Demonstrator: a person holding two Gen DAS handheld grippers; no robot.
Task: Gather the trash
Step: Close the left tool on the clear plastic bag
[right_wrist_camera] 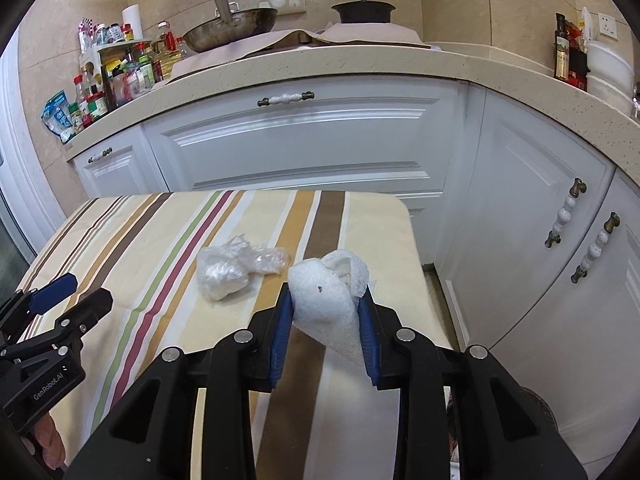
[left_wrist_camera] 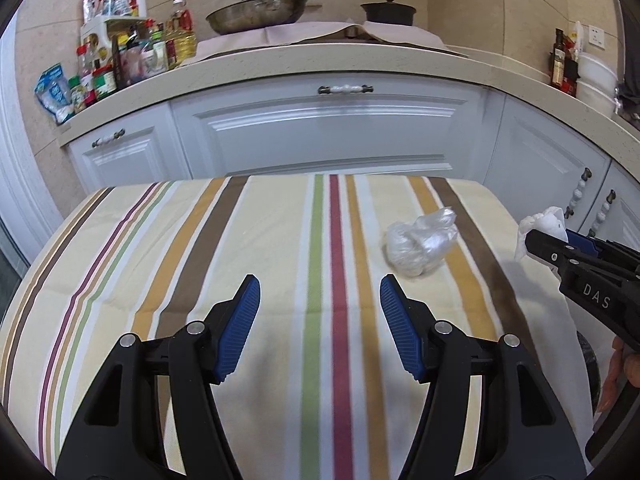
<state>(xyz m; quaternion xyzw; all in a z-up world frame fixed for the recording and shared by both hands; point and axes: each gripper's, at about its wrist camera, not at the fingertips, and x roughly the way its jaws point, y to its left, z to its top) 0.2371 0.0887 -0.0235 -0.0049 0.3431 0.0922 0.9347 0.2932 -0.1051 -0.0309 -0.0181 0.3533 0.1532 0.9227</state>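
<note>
Here, the striped cloth-covered table [left_wrist_camera: 200, 264] spreads beneath both tongs, and two pieces of trash matter. The larger, a crumpled clear plastic bag wad [left_wrist_camera: 420, 242], lies on the cloth just ahead and to the right of the left gripper [left_wrist_camera: 320, 292], whose blue pads stand well apart with nothing between them. That wad looks very light, soft and slick; it would likely crush and slip, so a grip across its denser, rounder lump seems safer than on the loose tail. Its long axis appears to run across the table, the thin twisted end pointing toward the right gripper's side.

The smaller piece, a white crumpled paper towel [right_wrist_camera: 326, 300], sits pinched between the pads of the right gripper [right_wrist_camera: 325, 304], lifted clear of the cloth. It is soft, light and compressible, held near its middle. Its long axis slants, the pointed corner hanging down toward the tongs' base and the bunched end rising forward.
</note>
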